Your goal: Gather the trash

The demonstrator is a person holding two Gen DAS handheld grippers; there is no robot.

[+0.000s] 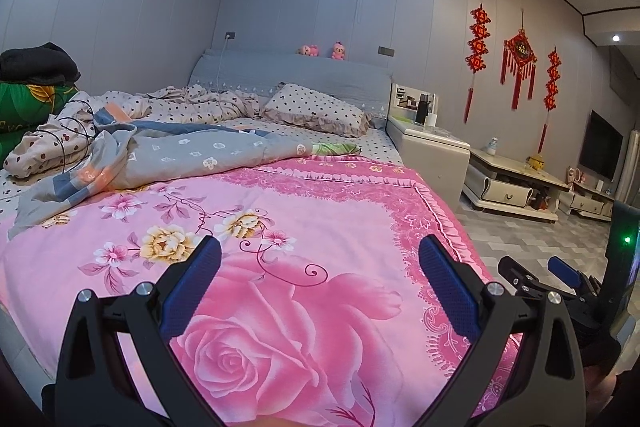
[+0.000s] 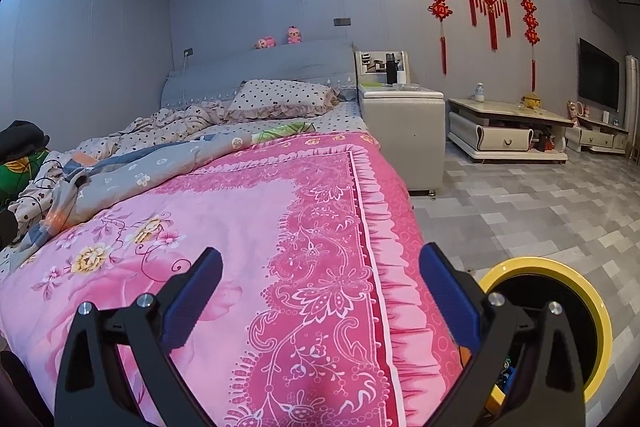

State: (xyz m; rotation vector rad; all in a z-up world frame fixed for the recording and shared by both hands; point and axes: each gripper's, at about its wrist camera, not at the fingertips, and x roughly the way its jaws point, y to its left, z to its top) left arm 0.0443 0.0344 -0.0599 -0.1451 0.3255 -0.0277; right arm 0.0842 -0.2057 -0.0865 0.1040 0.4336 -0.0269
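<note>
Bin, yellow-rimmed, dark inside, beside bed

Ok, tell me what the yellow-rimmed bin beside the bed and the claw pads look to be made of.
Yellow-rimmed bin: likely plastic, since the rim is smooth with a soft sheen; its inside is dark, perhaps a liner. Pads of the left claw: blue with a fine dotted grip texture, probably rubber, on matte black arms that look like plastic with metal bolts. Right claw looks the same.

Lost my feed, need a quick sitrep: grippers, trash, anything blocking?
Left gripper and right gripper open, empty, over pink quilt. No trash seen on bed. Yellow-rimmed bin on floor beside bed. Nothing blocking.
</note>
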